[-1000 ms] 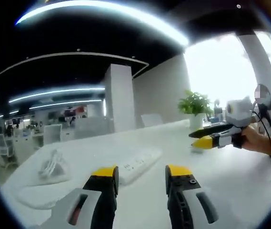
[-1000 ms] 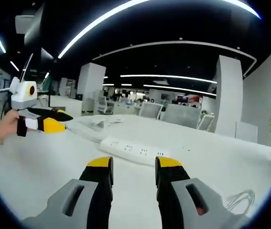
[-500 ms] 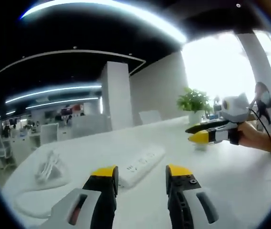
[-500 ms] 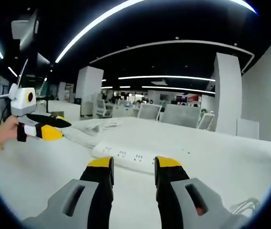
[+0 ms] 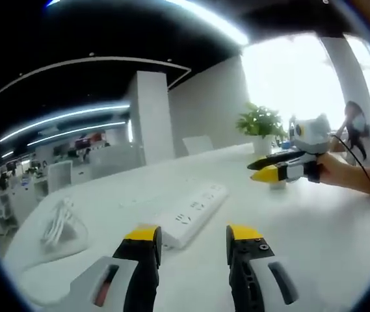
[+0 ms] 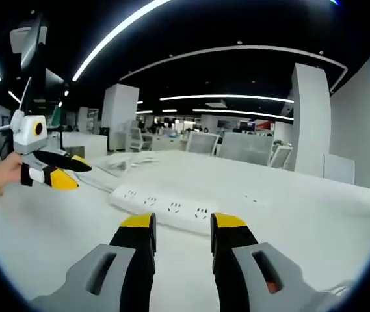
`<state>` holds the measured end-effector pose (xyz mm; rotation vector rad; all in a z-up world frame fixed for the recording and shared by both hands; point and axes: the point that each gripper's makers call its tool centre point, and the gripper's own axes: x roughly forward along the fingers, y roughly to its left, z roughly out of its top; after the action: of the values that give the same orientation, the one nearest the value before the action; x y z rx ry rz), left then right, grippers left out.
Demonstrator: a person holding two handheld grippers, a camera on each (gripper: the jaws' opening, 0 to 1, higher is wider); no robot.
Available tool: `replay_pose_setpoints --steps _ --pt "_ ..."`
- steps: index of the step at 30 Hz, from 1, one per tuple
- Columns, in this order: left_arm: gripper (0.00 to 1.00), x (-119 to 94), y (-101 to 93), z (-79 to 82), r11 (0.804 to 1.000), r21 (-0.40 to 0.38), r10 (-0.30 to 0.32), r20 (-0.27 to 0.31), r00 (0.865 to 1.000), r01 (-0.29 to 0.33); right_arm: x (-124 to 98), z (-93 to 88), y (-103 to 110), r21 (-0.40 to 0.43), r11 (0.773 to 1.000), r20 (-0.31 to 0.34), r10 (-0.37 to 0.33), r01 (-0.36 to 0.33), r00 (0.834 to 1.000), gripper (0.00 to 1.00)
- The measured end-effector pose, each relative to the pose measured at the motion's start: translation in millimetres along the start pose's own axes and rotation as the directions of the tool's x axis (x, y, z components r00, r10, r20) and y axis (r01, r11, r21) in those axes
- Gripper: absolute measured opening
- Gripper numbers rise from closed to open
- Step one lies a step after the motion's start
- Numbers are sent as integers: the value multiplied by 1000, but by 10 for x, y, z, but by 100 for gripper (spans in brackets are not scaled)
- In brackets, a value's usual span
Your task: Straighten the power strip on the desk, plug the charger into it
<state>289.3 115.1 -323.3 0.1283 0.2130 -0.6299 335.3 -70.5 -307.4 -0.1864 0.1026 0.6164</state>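
Note:
A white power strip (image 5: pixel 190 212) lies flat on the white desk (image 5: pixel 315 227), slanting away from my left gripper (image 5: pixel 192 235), whose yellow-tipped jaws stand open just short of its near end with nothing between them. In the right gripper view the power strip (image 6: pixel 168 209) runs across the desk just beyond my right gripper (image 6: pixel 183 223), open and empty. A white charger with a coiled cable (image 5: pixel 59 224) rests at the left of the left gripper view. The right gripper (image 5: pixel 282 168) shows held by a hand at the right; the left gripper (image 6: pixel 47 169) shows at the left of the right gripper view.
A potted green plant (image 5: pixel 261 127) stands at the desk's far edge near the bright window. White pillars (image 6: pixel 311 120) and office chairs (image 6: pixel 246 148) lie beyond the desk. A person stands at the far right (image 5: pixel 360 133).
Both cameras have moved closer to the power strip, which now sits larger and nearer the jaws. The other gripper has shifted slightly in each view. Jaws remain open.

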Motion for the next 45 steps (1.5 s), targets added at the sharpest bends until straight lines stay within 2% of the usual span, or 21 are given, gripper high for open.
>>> replay_pose_setpoints --steps 6,20,31,34,37,40,45 --pt "41 71 14 -96 1000 11 -4 -36 999 4 88 -91 3 -14 1000 -28 24 -24 999 33" --pt "40 162 18 -212 999 -6 -37 -73 997 36 224 -249 -9 -43 998 -97 47 -52 994 35" --pt "40 258 -38 -348 998 -5 -66 -120 991 66 370 -382 -195 -27 998 -140 48 -52 989 38" --pt "40 271 -32 -359 998 -7 -66 -123 990 66 420 -386 -211 -24 999 -142 38 -42 989 34" --pt "40 293 -36 -358 998 -7 -69 -125 990 68 482 -405 -181 -13 998 -156 63 -66 986 36" --pt "40 314 -17 -350 998 2 -66 -135 989 67 518 -423 -200 -20 998 -164 54 -58 985 36" --pt "40 350 8 -352 998 5 -58 -139 989 60 542 -443 -175 -4 997 -172 78 -80 982 36"
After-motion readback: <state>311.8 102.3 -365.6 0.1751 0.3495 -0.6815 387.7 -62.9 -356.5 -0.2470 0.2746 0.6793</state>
